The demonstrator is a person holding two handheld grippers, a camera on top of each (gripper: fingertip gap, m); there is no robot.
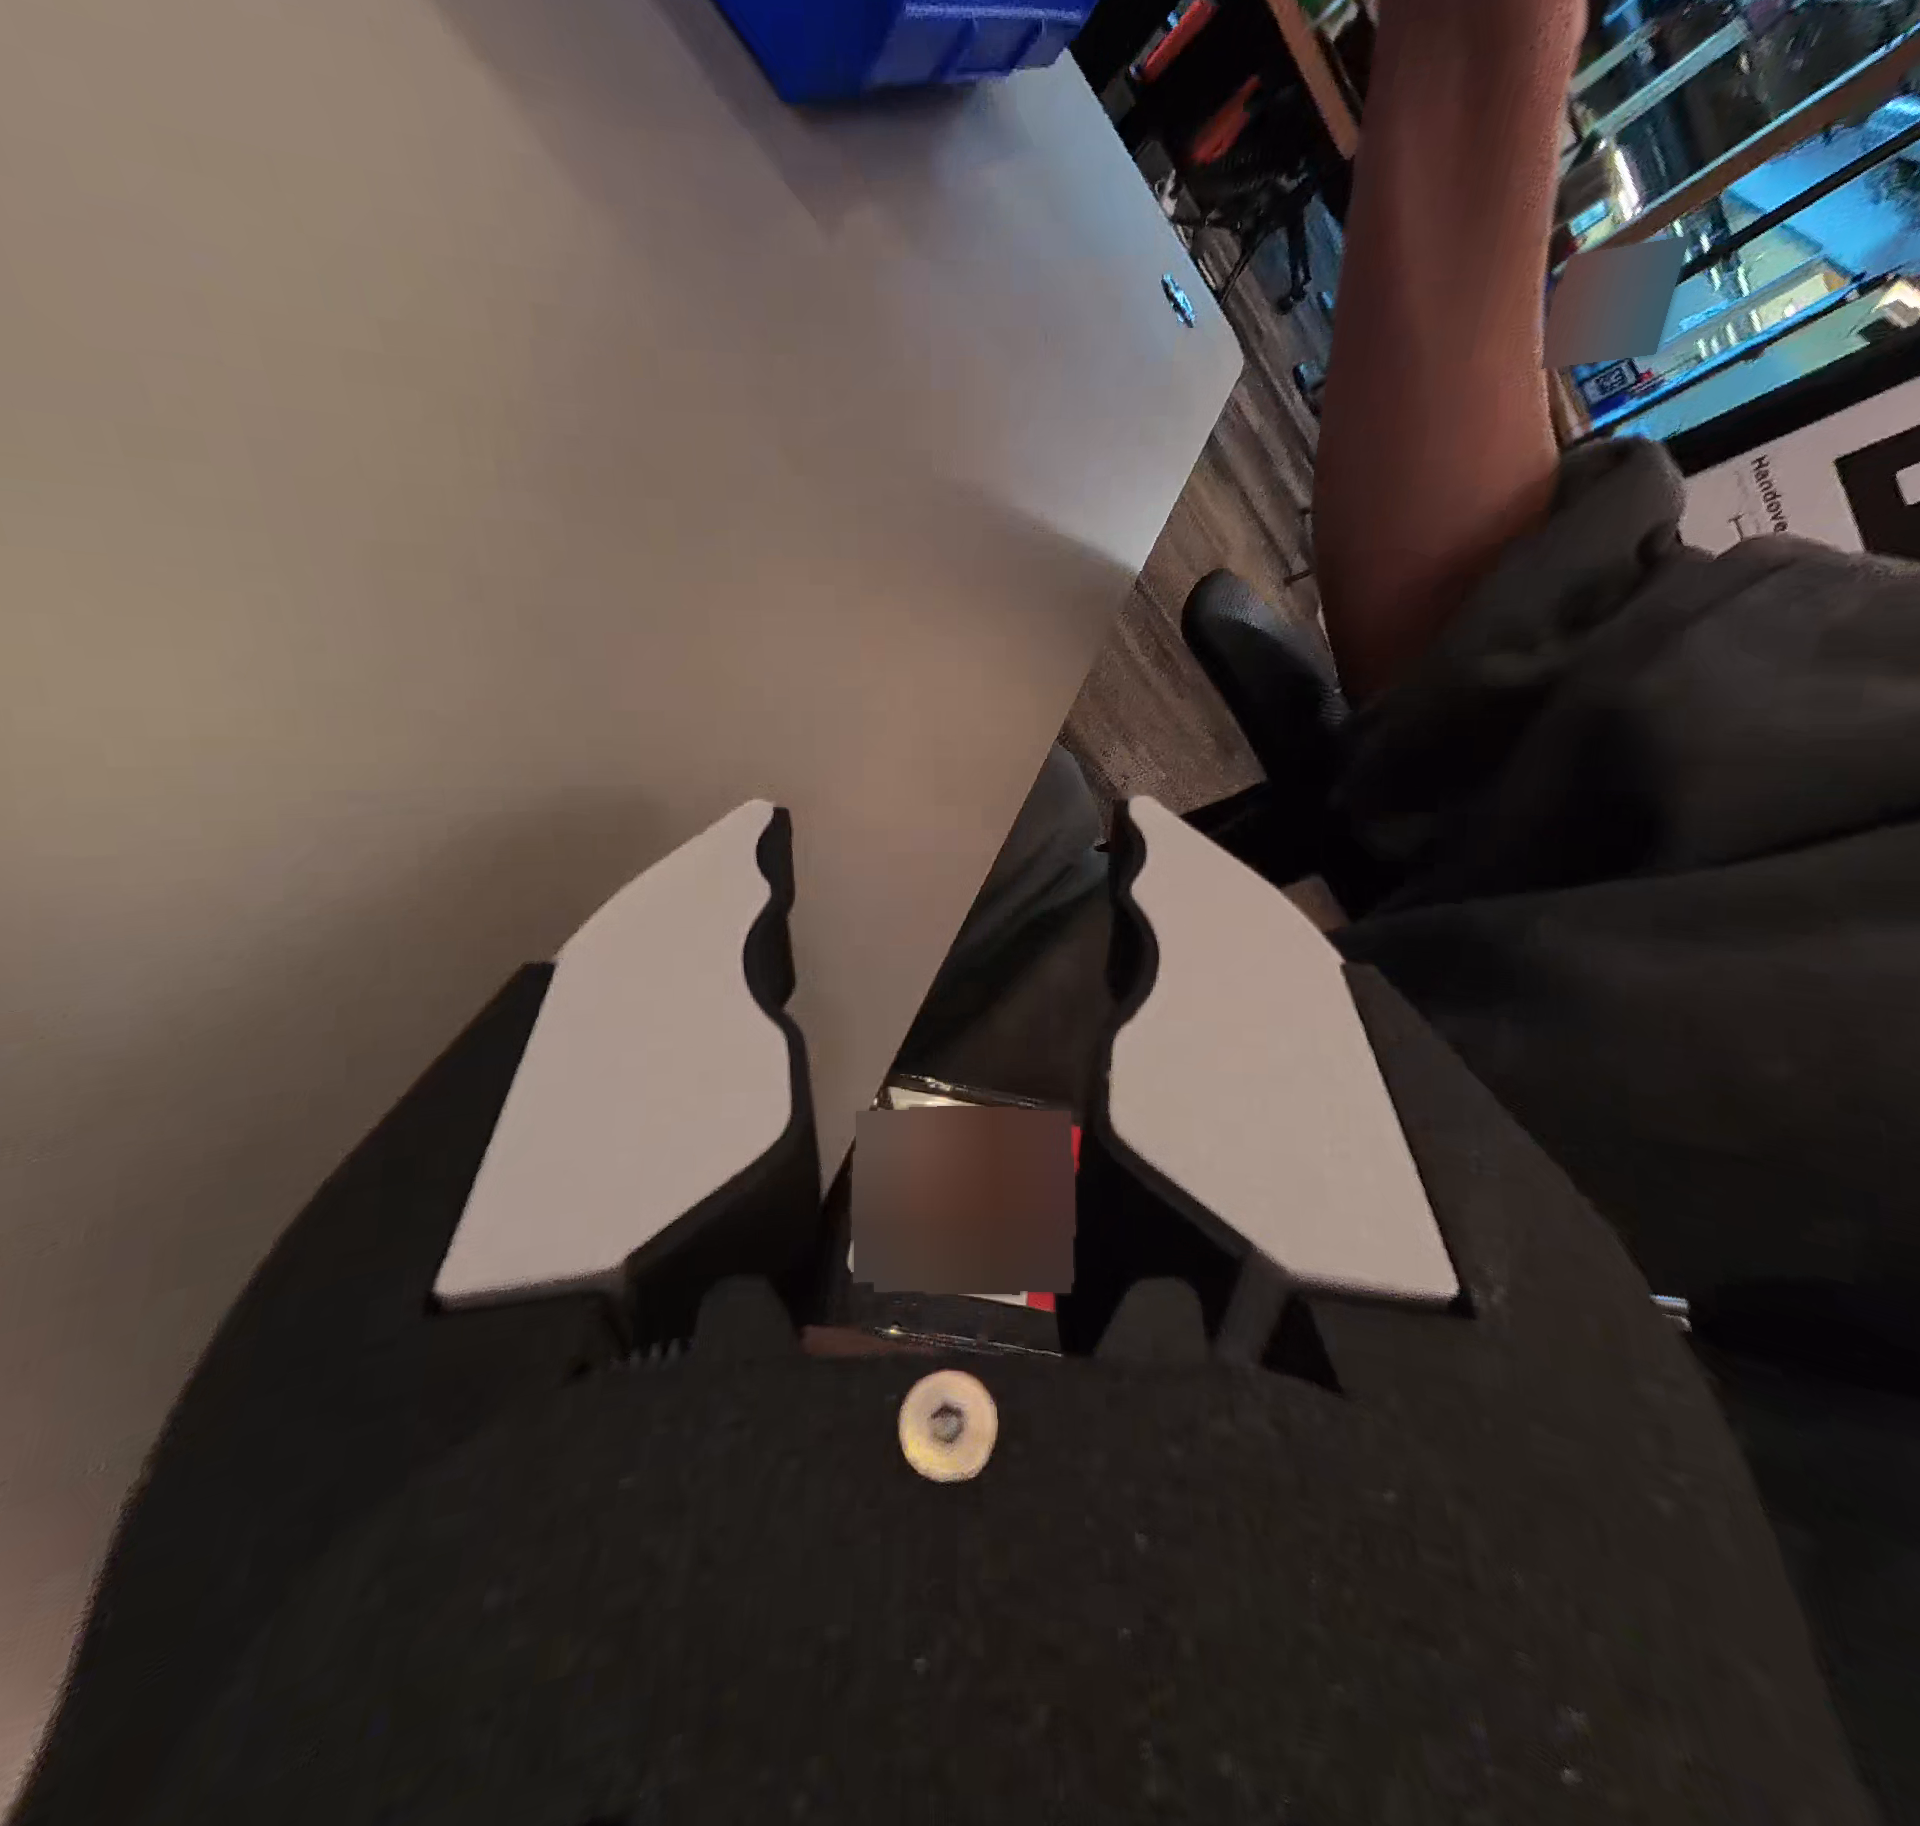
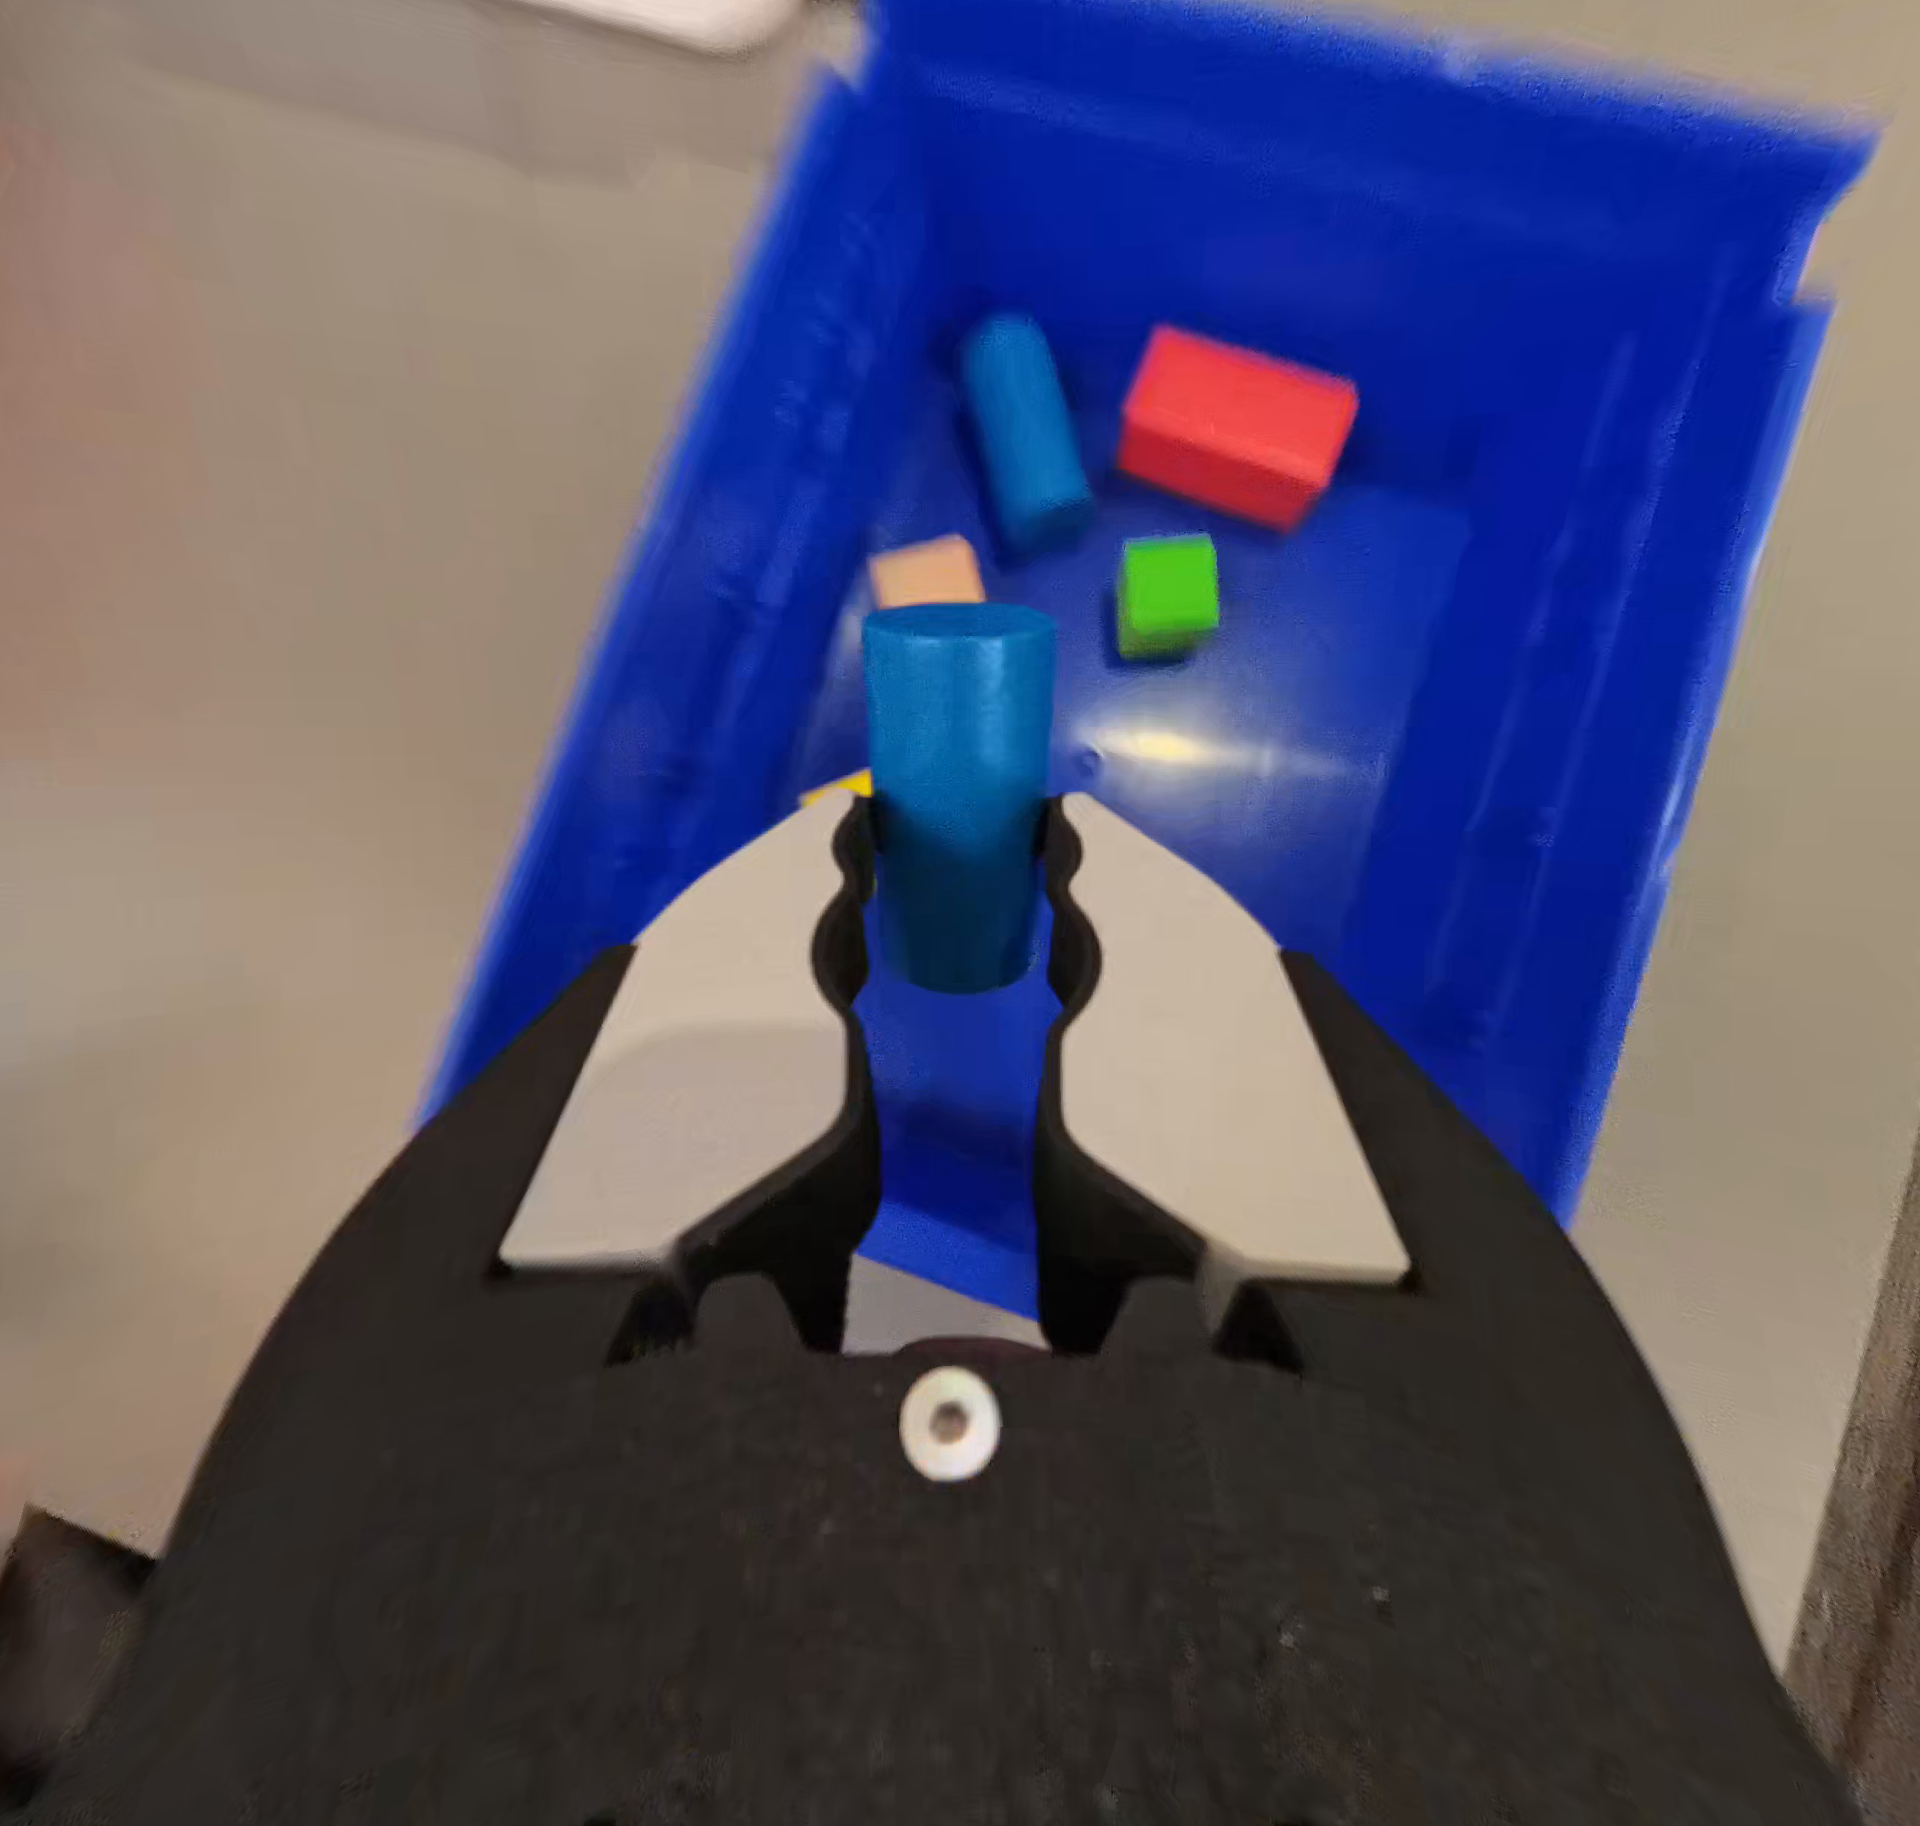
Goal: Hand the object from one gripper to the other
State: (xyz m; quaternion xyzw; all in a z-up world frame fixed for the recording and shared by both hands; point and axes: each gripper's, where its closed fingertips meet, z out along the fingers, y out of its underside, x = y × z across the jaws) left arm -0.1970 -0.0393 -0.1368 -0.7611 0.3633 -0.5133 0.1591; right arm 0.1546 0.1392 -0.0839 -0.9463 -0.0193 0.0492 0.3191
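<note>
Grey table [image 2: 260, 529] bears blue bin [image 2: 1558, 633] | right gripper [image 2: 956, 820] above bin, jaws clamped on upright blue cylinder [image 2: 956, 789] | left gripper [image 1: 951, 831] away from bin, jaws apart, empty

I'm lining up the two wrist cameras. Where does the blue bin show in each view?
Left wrist view: blue bin at the top edge, centre-left, on the grey table, only partly in frame.
Right wrist view: the bin's wall fills the centre and right, behind the right gripper holding a blue cylinder.
Shared landmark: the grey table.
</note>
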